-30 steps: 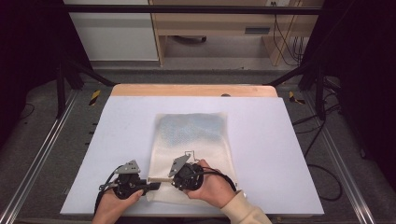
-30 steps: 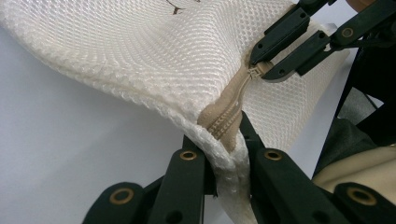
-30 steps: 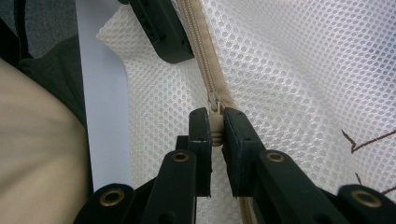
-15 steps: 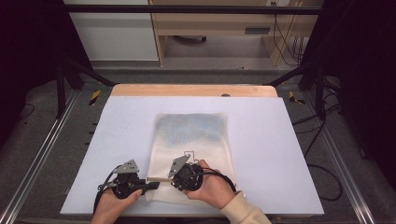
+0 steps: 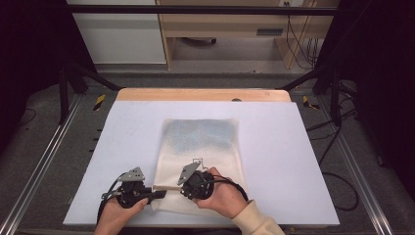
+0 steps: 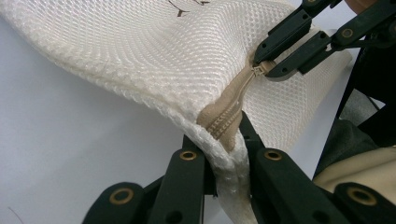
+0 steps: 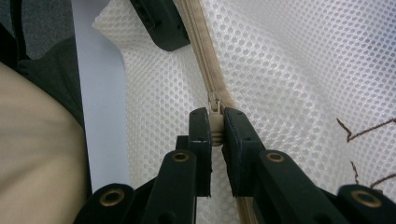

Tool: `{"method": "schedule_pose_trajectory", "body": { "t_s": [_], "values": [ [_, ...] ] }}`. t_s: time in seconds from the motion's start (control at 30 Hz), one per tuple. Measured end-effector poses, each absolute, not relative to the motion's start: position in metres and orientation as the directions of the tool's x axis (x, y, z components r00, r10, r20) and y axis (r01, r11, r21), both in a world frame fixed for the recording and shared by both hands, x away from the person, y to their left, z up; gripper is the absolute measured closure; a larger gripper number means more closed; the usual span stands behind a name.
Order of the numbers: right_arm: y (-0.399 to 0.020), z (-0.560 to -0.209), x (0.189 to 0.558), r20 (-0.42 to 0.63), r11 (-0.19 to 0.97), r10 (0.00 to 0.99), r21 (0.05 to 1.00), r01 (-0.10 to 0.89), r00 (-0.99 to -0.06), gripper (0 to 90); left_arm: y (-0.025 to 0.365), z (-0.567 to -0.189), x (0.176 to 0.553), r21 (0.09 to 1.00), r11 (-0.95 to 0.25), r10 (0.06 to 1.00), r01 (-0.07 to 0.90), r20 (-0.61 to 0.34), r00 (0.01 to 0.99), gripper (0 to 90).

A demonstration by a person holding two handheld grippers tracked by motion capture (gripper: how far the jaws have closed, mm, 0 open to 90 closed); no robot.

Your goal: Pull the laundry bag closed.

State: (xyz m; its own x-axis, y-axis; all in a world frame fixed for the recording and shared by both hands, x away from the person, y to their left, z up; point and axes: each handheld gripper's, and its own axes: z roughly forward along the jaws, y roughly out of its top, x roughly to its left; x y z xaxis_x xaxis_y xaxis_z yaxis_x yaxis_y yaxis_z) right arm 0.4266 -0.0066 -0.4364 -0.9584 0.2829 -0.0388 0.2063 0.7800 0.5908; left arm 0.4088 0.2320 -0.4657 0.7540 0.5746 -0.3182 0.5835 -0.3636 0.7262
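tabletop (image 5: 293,161): white, carries everything.
mesh bag (image 5: 200,147): cream, lies flat at the middle, near edge lifted between the 2 grippers.
left gripper (image 5: 157,194): clamped on the bag's near-left corner at the zipper end.
right gripper (image 7: 215,128): closed on the zipper pull (image 7: 215,122).
zipper (image 6: 229,109): beige, runs along the near edge.

A lab: aluminium rails (image 5: 39,171) frame the white table (image 5: 293,161), cables (image 5: 337,181) trailing.
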Motion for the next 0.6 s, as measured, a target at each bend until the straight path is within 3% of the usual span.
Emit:
{"method": "schedule_pose_trajectory", "body": {
  "t_s": [0.6],
  "values": [
    [-0.02, -0.437, 0.428, -0.025, 0.773, 0.305, 0.59, 0.232, -0.952, 82.0, 0.231, -0.465, 0.408, 0.729, -0.365, 0.564, 0.579, -0.322, 0.76, 84.2]
  ]
}}
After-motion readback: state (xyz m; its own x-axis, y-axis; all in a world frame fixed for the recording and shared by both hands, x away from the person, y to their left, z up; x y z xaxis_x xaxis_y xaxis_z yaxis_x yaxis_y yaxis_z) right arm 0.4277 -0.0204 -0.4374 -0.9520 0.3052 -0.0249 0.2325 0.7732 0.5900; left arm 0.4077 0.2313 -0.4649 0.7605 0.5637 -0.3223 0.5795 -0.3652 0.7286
